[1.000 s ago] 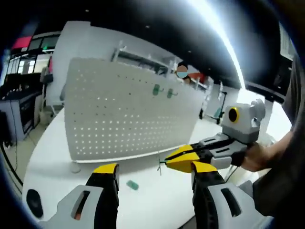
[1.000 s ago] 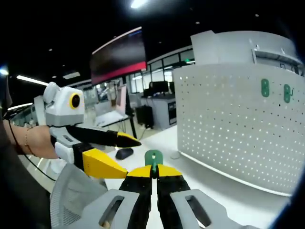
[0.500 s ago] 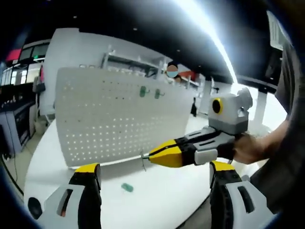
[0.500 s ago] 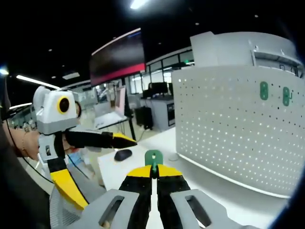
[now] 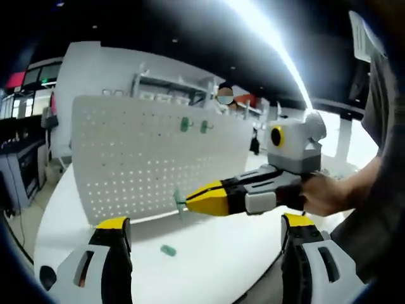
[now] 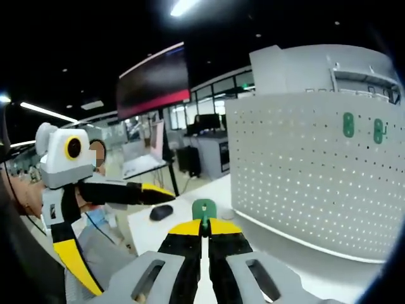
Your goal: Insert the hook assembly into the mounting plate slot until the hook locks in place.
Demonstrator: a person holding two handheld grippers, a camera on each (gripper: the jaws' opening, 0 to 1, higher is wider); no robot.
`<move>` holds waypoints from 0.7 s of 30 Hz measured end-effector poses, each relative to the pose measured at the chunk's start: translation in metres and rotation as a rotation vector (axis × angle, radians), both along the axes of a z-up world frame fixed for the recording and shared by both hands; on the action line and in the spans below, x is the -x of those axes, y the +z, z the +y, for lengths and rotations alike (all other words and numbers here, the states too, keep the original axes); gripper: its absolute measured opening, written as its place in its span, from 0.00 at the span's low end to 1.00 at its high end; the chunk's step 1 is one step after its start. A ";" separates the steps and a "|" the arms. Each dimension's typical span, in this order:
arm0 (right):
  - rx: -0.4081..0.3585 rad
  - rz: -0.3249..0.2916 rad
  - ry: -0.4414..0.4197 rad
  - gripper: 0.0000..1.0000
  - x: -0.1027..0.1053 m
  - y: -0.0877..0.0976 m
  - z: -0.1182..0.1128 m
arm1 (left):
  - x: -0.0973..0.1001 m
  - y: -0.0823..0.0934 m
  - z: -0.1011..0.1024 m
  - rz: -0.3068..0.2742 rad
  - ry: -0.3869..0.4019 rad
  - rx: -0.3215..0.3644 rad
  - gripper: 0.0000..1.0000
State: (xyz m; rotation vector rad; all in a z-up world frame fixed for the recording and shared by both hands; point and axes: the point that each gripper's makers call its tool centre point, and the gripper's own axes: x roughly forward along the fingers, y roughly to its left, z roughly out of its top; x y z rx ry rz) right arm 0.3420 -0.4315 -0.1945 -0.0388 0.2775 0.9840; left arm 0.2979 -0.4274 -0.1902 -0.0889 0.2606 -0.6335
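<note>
On the white table (image 5: pixel 209 253) stands the perforated board (image 5: pixel 145 158), upright, with two green hooks (image 5: pixel 185 124) already seated near its top edge — I see them in the right gripper view too. My right gripper (image 6: pixel 203 229) is clenched on a green hook piece (image 6: pixel 203 209), its jaws pressed together with the piece poking up between the yellow tips; in the left gripper view that piece sits at the tips, near the board's lower edge. My left gripper (image 5: pixel 205 228) is released, jaws spread wide apart. One small green part (image 5: pixel 168 251) lies loose on the table — between the left jaws, nearer the left one. A dark computer mouse (image 6: pixel 159 213) rests at the table's far corner.
</note>
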 end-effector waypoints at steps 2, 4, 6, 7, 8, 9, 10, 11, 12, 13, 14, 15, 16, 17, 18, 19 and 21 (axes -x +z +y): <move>-0.008 0.001 -0.008 0.00 -0.004 0.002 0.000 | -0.001 0.000 0.002 -0.002 0.009 -0.001 1.00; -0.011 -0.004 -0.016 0.00 -0.007 0.004 -0.001 | -0.001 -0.003 0.005 0.009 0.017 -0.006 1.00; -0.013 -0.007 -0.028 0.00 -0.011 0.006 -0.004 | -0.002 -0.003 0.006 0.009 0.022 0.002 1.00; -0.018 -0.009 -0.040 0.00 -0.014 0.007 -0.005 | -0.002 -0.003 0.006 0.008 0.024 0.003 1.00; -0.020 -0.009 -0.045 0.00 -0.016 0.008 -0.007 | -0.002 -0.003 0.006 0.008 0.023 0.003 1.00; -0.022 -0.011 -0.052 0.00 -0.019 0.009 -0.008 | -0.001 -0.004 0.006 0.010 0.024 -0.001 1.00; -0.024 -0.015 -0.061 0.00 -0.022 0.010 -0.010 | -0.001 -0.005 0.006 0.011 0.024 -0.003 1.00; -0.024 -0.018 -0.069 0.00 -0.024 0.011 -0.011 | -0.002 -0.004 0.006 0.009 0.026 -0.002 1.00; -0.026 -0.020 -0.080 0.00 -0.027 0.011 -0.013 | -0.002 -0.004 0.006 0.010 0.026 -0.002 1.00; -0.031 -0.017 -0.096 0.00 -0.030 0.012 -0.014 | -0.002 -0.005 0.006 0.013 0.025 -0.007 0.99; -0.039 -0.018 -0.113 0.00 -0.033 0.013 -0.016 | -0.002 -0.006 0.006 0.017 0.023 -0.014 0.98; -0.041 -0.022 -0.123 0.00 -0.035 0.013 -0.016 | -0.002 -0.007 0.006 0.019 0.022 -0.016 0.98; -0.043 -0.026 -0.129 0.00 -0.036 0.014 -0.017 | -0.002 -0.007 0.006 0.020 0.022 -0.016 0.98; -0.047 -0.030 -0.138 0.00 -0.038 0.015 -0.018 | -0.003 -0.007 0.006 0.021 0.022 -0.016 0.98; -0.052 -0.033 -0.148 0.00 -0.040 0.016 -0.019 | -0.003 -0.006 0.006 0.017 0.022 -0.016 0.98; -0.054 -0.034 -0.151 0.00 -0.041 0.017 -0.019 | -0.003 -0.006 0.006 0.016 0.022 -0.016 0.99; -0.058 -0.037 -0.161 0.00 -0.046 0.019 -0.021 | -0.004 -0.005 0.006 0.012 0.024 -0.019 0.99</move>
